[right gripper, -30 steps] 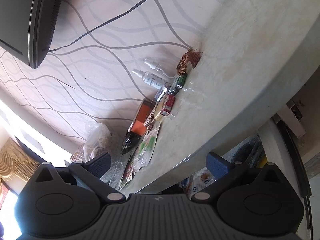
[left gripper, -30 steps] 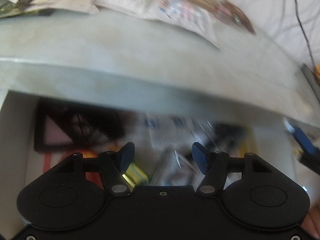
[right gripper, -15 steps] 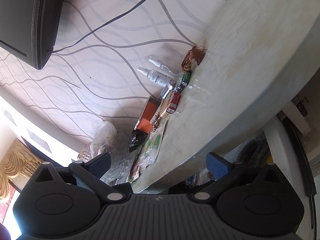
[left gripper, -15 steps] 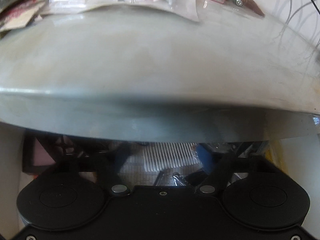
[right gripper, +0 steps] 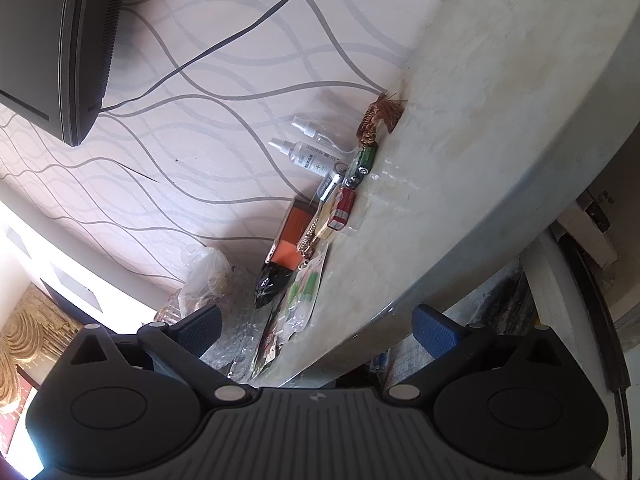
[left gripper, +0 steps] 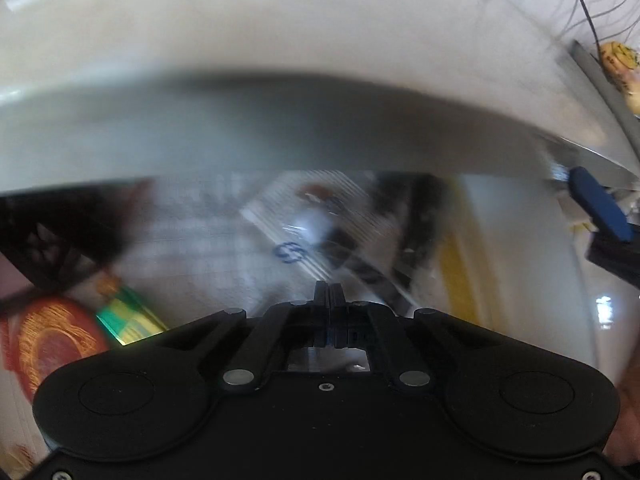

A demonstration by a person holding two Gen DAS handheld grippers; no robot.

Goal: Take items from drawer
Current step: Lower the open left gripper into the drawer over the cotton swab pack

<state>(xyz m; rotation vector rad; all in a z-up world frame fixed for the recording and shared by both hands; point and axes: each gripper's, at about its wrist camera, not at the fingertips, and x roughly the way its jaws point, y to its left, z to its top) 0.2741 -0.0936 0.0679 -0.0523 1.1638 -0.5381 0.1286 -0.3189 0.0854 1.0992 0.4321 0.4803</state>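
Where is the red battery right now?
In the right wrist view, the red battery lies on the marble countertop near the wall, just below the green batteries and beside a gold chain.

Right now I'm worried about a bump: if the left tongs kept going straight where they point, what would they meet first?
Probably the clear striped packet lying in the drawer, dead ahead of the shut left tongs. The picture is blurred, so the depth is uncertain.

Black claw (right gripper: 316, 328), blue fingertips (right gripper: 434, 330)
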